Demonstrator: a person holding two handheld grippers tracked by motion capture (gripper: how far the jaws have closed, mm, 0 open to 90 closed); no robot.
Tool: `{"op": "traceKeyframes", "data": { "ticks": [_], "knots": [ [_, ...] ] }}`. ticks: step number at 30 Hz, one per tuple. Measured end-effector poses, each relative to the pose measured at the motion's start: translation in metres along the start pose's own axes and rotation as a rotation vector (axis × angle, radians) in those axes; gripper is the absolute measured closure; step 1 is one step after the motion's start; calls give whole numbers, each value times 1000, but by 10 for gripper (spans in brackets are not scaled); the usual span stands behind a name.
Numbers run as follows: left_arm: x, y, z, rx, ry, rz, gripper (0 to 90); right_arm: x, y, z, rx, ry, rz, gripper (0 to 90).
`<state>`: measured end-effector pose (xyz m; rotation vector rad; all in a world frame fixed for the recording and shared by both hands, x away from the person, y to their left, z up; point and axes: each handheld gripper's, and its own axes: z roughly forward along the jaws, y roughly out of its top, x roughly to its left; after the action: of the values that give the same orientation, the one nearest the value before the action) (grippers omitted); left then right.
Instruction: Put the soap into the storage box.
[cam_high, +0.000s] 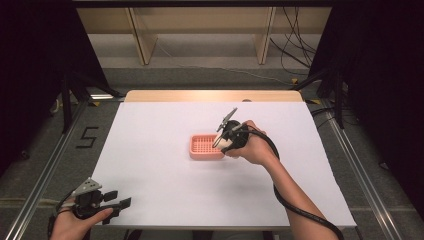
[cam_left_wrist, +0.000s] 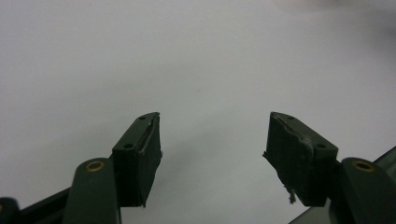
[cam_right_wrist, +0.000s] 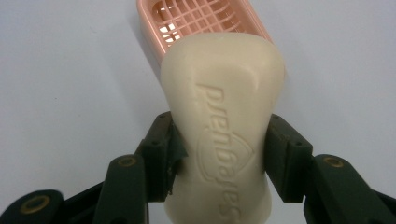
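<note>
Soap (cam_right_wrist: 224, 140) sits clamped between my right gripper's (cam_right_wrist: 219, 154) two black pads, a cream bar with raised lettering on its upper face, squeezed across its narrower middle so that both ends stick out past the pads. Its far end juts out ahead of my fingertips and overlaps the near rim of the pink soap dish (cam_right_wrist: 205, 18), a slotted tray with a grid floor that lies just beyond the bar on the white table (cam_right_wrist: 56, 70). In the high view my right gripper (cam_high: 226, 141) hangs at the dish's (cam_high: 205, 146) right end with the bar (cam_high: 228, 146) in it, my hand (cam_high: 252, 145) wrapped around its body behind it and the cable trailing back along my forearm.

My left gripper (cam_left_wrist: 212, 149) is released, its pads standing wide apart with bare white table between and beyond them. From above it (cam_high: 120, 204) rests at the near left edge of the table, well apart from dish and soap.
</note>
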<state>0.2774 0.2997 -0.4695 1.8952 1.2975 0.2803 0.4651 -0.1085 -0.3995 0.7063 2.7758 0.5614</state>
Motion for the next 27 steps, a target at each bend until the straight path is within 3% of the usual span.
{"op": "traceKeyframes", "data": {
  "ticks": [5, 8, 9, 10, 13, 27],
  "knots": [
    [0, 0, 0, 1, -3, 2, 351, -2, 3, 0, -6, 1, -16, 505],
    [0, 0, 0, 6, -1, 7, 351, 0, 4, 1, 1, -1, 5, 505],
    [0, 0, 0, 5, -1, 6, 351, -2, 4, 1, -4, 2, -16, 505],
    [0, 0, 0, 2, -3, 1, 351, 0, 5, 2, 2, 5, 1, 505],
    [0, 0, 0, 1, -3, 1, 352, -3, 6, 4, 0, 7, -23, 505],
    [0, 0, 1, 3, -2, 1, 352, -7, 13, 11, 7, 20, -36, 505]
  ]
}}
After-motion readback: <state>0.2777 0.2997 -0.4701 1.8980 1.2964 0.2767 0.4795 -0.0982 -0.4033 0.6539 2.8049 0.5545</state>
